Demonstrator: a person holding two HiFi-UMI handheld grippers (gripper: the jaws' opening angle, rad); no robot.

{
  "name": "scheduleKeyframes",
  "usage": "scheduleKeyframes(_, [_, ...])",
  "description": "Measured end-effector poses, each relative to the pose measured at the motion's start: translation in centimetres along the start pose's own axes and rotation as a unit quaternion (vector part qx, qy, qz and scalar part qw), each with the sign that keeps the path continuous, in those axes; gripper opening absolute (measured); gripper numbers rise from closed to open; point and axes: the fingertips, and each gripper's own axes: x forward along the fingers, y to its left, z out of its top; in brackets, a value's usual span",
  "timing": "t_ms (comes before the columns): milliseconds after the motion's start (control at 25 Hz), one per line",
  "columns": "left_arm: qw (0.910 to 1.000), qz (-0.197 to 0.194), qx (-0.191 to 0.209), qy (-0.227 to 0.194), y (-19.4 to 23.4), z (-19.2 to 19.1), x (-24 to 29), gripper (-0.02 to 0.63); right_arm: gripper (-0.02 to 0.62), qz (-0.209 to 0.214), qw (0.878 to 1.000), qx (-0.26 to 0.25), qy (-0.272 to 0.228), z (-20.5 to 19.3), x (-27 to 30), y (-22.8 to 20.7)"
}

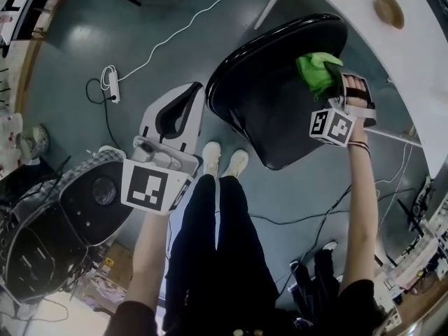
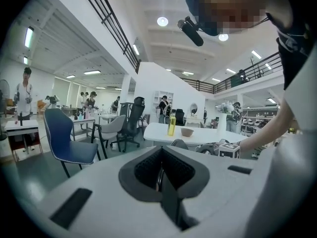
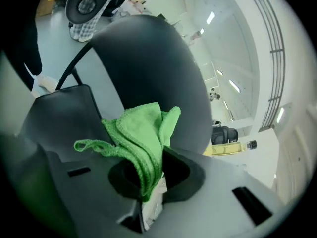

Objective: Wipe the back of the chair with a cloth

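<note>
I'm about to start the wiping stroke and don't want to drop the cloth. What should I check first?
1. Cloth grip: ok; right tool is shut on the folded green cloth.
2. Cloth touching the chair back: cannot tell; it sits by the top edge.
3. Left tool out of the way: ok; shut, empty, off to the side.
4. Chair back braced: not ok; the left tool isn't on it.

No legible text, brand, number or sign appears in any view. The cubes on the left gripper (image 1: 178, 110) and the right gripper (image 1: 330, 77) carry black-and-white square marker patterns only; these contain no readable characters.
</note>
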Motion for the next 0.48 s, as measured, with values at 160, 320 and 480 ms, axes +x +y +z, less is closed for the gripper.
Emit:
scheduleKeyframes(160, [0.9998, -0.009, 0.009, -0.013, -0.5, 2.2, 0.5, 0.005, 0.043, -0.033, 0.998, 0.058, -0.016, 1.7, -2.7, -3.9])
scheduleKeyframes(320, [0.9994, -0.015, 0.014, -0.028, -1.7, 5.3, 0.1, 0.005, 0.043, -0.069, 0.981, 0.180, -0.033, 2.5, -7.3, -7.7])
scheduleKeyframes(480, [0.9990, -0.024, 0.013, -0.034, -3.3, 8.1, -1.1, 0.005, 0.043, -0.087, 0.933, 0.345, -0.050, 3.1, -12.4, -10.5])
